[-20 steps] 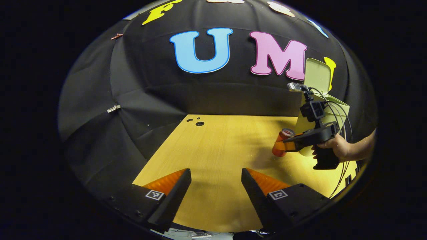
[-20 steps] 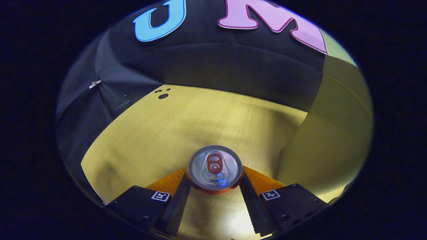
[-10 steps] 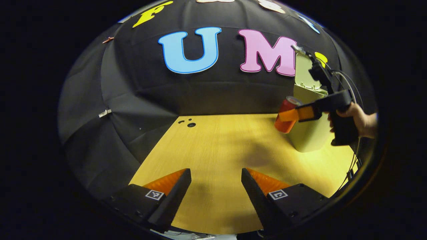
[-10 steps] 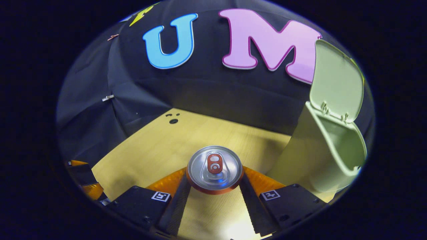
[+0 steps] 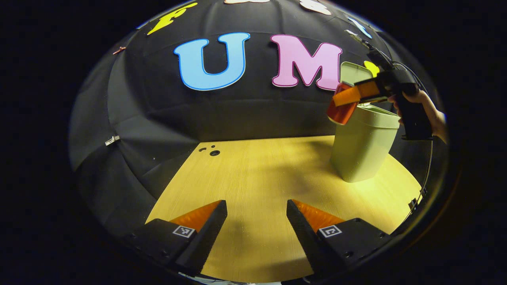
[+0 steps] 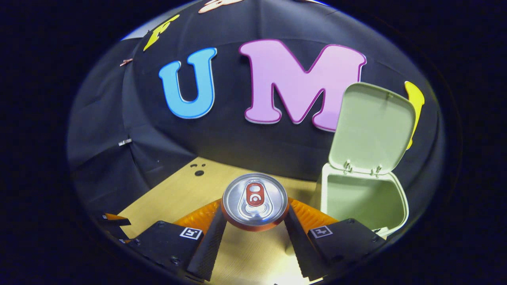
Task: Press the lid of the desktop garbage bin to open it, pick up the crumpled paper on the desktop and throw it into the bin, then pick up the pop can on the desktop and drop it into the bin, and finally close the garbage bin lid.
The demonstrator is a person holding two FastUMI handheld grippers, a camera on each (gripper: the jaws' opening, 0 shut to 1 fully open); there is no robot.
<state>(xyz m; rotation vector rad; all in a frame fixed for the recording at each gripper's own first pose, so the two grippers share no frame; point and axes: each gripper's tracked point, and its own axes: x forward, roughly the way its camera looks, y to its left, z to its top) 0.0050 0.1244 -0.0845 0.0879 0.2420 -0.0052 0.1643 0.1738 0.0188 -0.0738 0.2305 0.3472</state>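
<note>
the right gripper [image 6: 255, 221] grips the pop can [image 6: 255, 201] in the air just beside the open garbage bin [image 6: 362, 198], so carry it fully over the opening before letting go, while the left gripper [image 5: 256, 221] waits spread apart and empty above the desktop [image 5: 257, 174].

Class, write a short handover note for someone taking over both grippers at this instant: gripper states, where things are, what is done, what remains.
Right gripper: shut on the pop can, held in the air beside the bin.
Left gripper: open, holding nothing, low over the table.
Bin lid: standing open.
Done: lid opened, can picked up. No crumpled paper is seen on the table; whether it is inside the bin cannot be told.
Left: bring the can over the opening, drop it in, close the lid.
</note>
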